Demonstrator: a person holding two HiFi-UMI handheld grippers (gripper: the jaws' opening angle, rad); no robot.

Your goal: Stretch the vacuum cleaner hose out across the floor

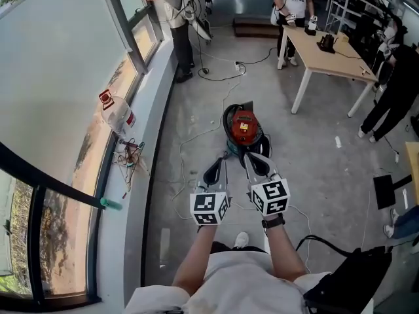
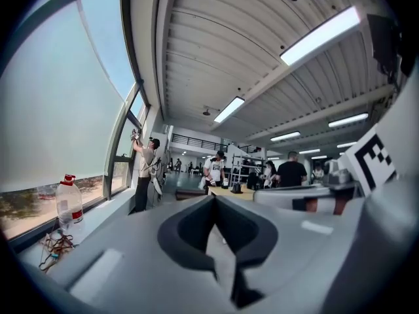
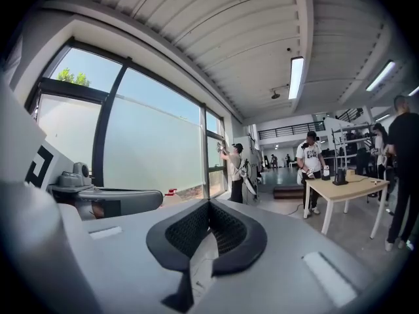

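Left gripper (image 1: 215,172): jaws pressed together, nothing between them.
Right gripper (image 1: 257,164): tips meet too, empty.
Vacuum cleaner (image 1: 243,128): on the floor (image 1: 314,149), just beyond both sets of jaw tips and lower than them.
Hose: can't pick it out; probably at the canister, partly behind the right jaws.
Why: the grippers are side by side, aimed at the canister. This looks like an approach, and the jaws must spread before any grab.

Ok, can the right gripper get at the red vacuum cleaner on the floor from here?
Probably yes. The vacuum cleaner stands on the floor just ahead of the right gripper, with only thin cables lying near it. The fingers are shut and empty, so they would have to open first.
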